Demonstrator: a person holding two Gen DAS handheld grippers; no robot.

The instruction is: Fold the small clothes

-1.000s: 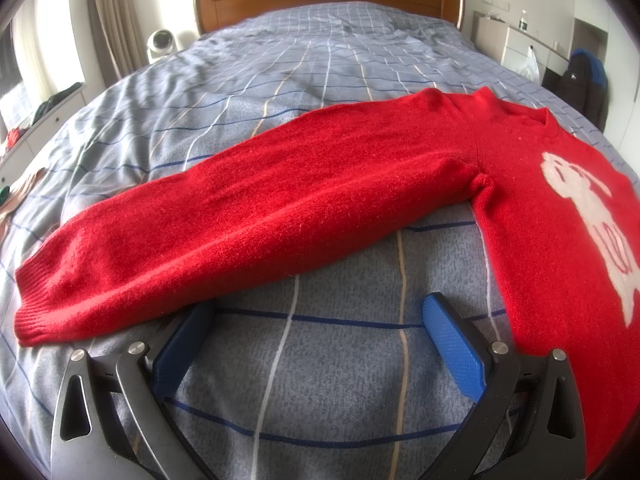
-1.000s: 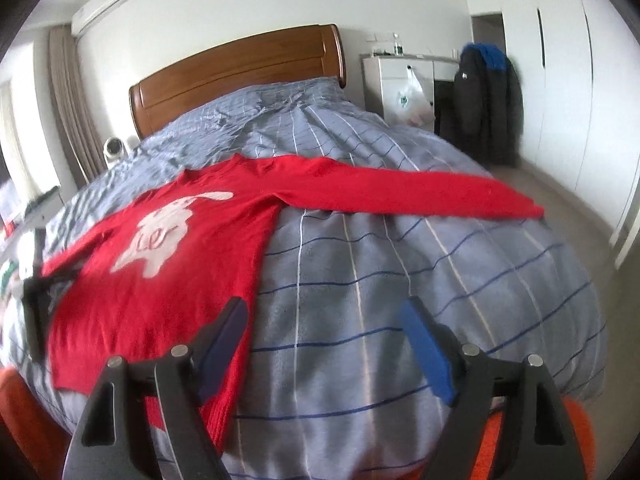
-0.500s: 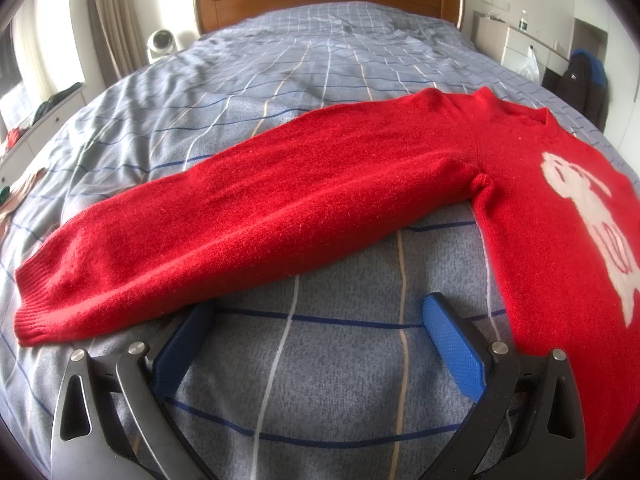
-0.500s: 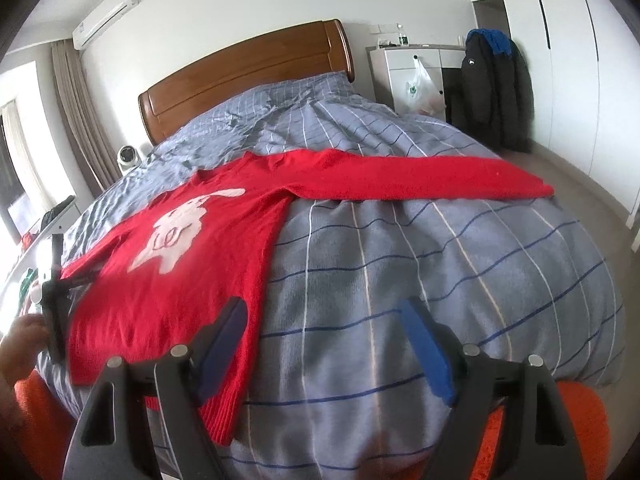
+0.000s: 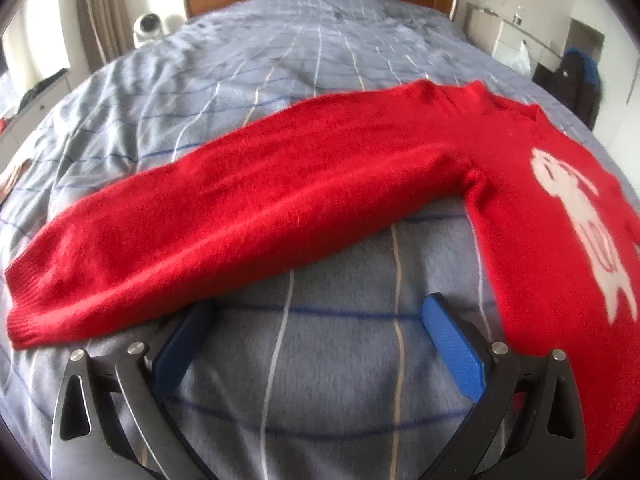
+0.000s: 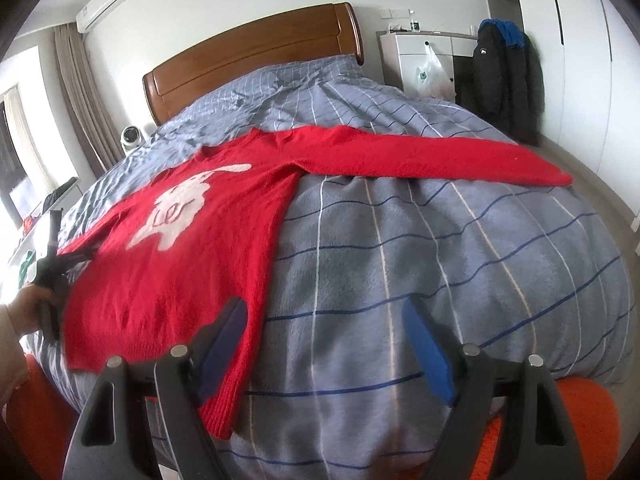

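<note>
**Red sweater lying flat, both claws hanging wide over the bed**

A red knitted sweater with a white figure on its chest point(image 6: 188, 248) is lying spread flat on a bed covered by a grey-blue quilt with white and dark blue stripes point(image 6: 420, 264). Both sleeves are stretching straight out to the sides, and its hem is reaching the near edge of the bed.

The left claw point(image 5: 316, 320) is hanging with its blue-padded fingers point(image 5: 454, 352) wide apart and nothing between them, just near of the sleeve point(image 5: 240, 216) that is running to the left. The cuff is lying at the far left of that view.

The right claw point(image 6: 324, 332) is standing wide too, gripping nothing. Its left pad is sitting over the sweater's near right hem corner, though whether it is touching the knit is unclear; its right pad is hovering over bare quilt.

A brown wooden headboard point(image 6: 256, 64) is standing at the far end.
</note>
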